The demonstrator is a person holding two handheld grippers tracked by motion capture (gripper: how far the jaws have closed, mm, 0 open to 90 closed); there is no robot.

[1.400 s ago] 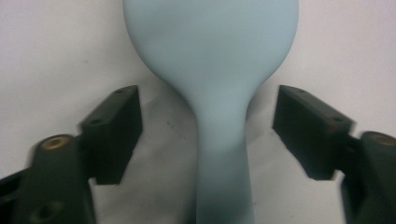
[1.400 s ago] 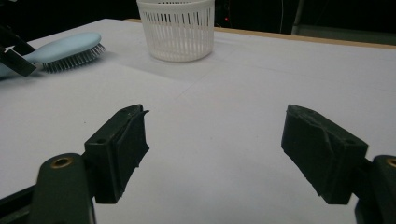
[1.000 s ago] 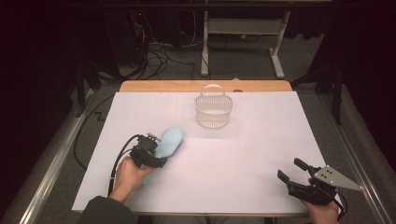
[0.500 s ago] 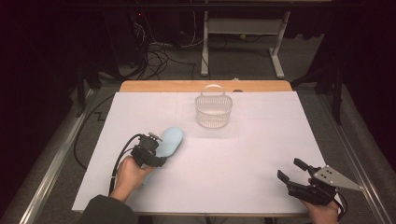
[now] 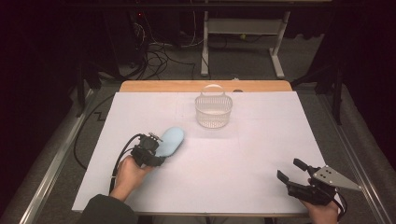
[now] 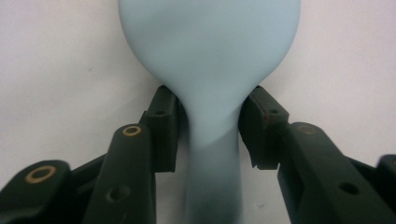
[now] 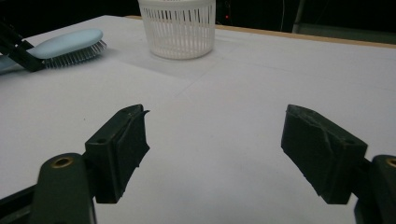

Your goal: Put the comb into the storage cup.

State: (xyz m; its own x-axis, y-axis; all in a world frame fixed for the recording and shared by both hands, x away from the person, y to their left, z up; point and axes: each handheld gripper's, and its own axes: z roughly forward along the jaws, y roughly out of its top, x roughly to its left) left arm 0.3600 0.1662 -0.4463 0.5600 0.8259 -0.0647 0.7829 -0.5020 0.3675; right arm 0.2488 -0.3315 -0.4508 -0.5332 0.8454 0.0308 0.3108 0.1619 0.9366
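R gripper (image 5: 293, 172) sits at the near right corner of the bench (image 5: 261, 154), held in a hand at the bench's near edge; grey three-cornered plate on top. Its fingers (image 7: 119, 149) stand wide apart w/ nothing between, just bare white bench surface, seen in the right gripper view.

L gripper (image 5: 152, 151) is over the near left part of the bench, a bit in from the left edge, hand & dark sleeve coming in from the near edge, cable looping off to the left. Its fingers (image 6: 163, 128) have just been closing, w/ the neck of a light-blue hairbrush (image 6: 210, 56) between them. In the left gripper view both pads lie against the narrow neck where handle meets head: left pad touching, right pad touching at its upper corner.

Hairbrush lies on the bench bristles down (right gripper view shows bristles under the head (image 7: 65, 46)), head pointing away toward the far right, toward the bench middle.

Farther back: white slatted plastic basket (image 5: 213, 109) w/ handle up, upright, near the middle of the far edge, well apart from the brush.
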